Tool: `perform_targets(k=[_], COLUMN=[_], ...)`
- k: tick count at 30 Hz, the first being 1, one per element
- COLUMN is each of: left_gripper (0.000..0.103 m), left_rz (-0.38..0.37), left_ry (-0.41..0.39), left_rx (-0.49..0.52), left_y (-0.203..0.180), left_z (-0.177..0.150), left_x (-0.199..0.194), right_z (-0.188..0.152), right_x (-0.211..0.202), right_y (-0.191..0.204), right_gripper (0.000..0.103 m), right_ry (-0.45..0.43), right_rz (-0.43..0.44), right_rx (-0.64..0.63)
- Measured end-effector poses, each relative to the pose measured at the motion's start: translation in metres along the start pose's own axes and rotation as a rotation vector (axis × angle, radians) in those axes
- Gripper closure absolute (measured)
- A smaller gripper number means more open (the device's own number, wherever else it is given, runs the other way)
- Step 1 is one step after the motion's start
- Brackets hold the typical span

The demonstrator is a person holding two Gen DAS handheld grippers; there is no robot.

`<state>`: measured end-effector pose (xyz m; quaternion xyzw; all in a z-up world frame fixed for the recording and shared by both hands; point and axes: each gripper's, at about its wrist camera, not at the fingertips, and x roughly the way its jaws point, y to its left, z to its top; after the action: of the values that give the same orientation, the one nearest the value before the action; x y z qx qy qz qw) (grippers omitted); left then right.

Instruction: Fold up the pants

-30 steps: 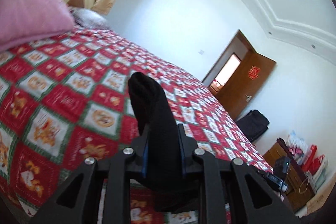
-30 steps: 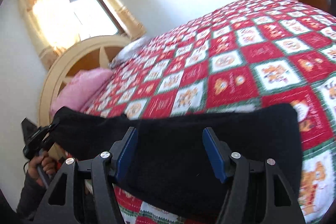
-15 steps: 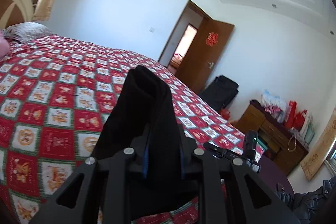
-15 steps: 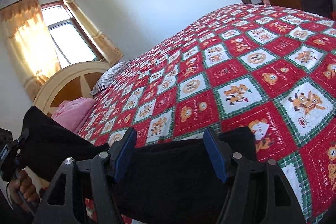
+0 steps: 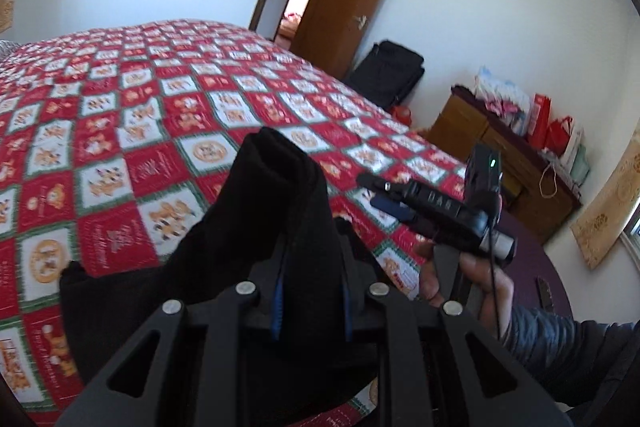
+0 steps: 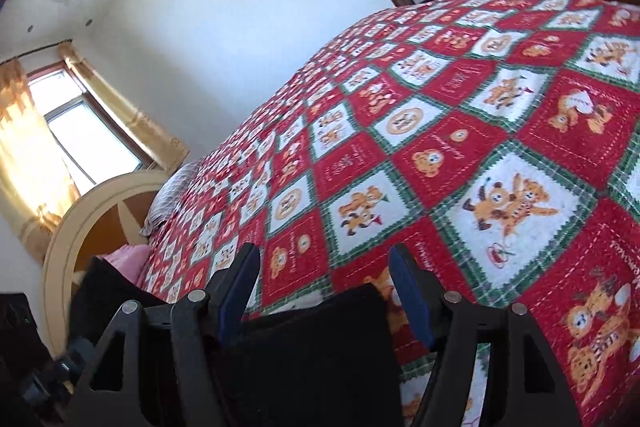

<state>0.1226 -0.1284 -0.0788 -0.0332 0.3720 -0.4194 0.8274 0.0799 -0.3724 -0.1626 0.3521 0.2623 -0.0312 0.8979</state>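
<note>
- Broadly, a bed (image 5: 120,115) with a red, white and green bear-patterned quilt (image 6: 480,131) filled most of both wrist views; a curved cream headboard (image 6: 60,243) stood at its far end, under a curtained window (image 6: 76,131).
- An open brown door (image 5: 340,7) with a red ornament, a dark suitcase (image 5: 388,71) against the wall and a wooden dresser (image 5: 492,155) carrying red bags lay beyond the bed.
- Black pants (image 5: 276,211) hung bunched above the near edge of the quilt, one end rising as a rolled fold in front of the left gripper.
- Left gripper (image 5: 310,291): jaws drawn close together, clamped on a thick bundle of the pants.
- Right gripper (image 6: 326,291): jaws spread wide; a flat black panel of the pants (image 6: 316,355) lay low between them, touching neither blue pad in view.
- Right hand (image 5: 476,279), seen from the left wrist, gripped the handle of the right gripper just beside the pants.
</note>
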Motion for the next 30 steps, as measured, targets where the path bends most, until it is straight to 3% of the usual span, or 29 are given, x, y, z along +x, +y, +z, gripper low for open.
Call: perform_targets(k=[11,15,18,19,22,24,28,30], left_gripper=[0.080,0.076,0.065,0.057,0.047,0.045,0.032,0.032], left_rz=[0.046,0.024,-0.020,-0.020,-0.024,0.013,0.237,0.335], left_ry=[0.140,0.129,0.086,0.071,0.005,-0.031,-0.098,-0.112], left_rx=[0.074,0.059,0.073,0.075,0.066,0.058,0.063,0.055], left_y=[-0.025,-0.030,-0.038,-0.039,-0.033,-0.021,0.009,0.024], left_z=[-0.018,-0.021,-0.023,-0.024,-0.025,-0.025,-0.031,-0.038], left_x=[0.058,0.061,0.049,0.044,0.023,0.011,-0.009,-0.016], right_z=[0.004,0.002,0.001,0.002,0.003,0.002,-0.014,-0.029], right_x=[0.002,0.008,0.008,0.006,0.000,-0.003,-0.005,-0.007], right_y=[-0.006,-0.005,-0.005,-0.004,-0.003,-0.002,0.011,0.020], right_gripper=[0.034,0.034,0.034,0.034,0.034,0.034,0.034,0.034], right_ry=[0.000,0.034,0.056,0.053,0.051,0.079,0.201,0.262], right_rz=[-0.018,-0.007,0.015,0.022,0.028,0.036,0.046,0.046], right_rx=[0.016,0.009,0.018,0.022,0.024,0.026,-0.022,-0.077])
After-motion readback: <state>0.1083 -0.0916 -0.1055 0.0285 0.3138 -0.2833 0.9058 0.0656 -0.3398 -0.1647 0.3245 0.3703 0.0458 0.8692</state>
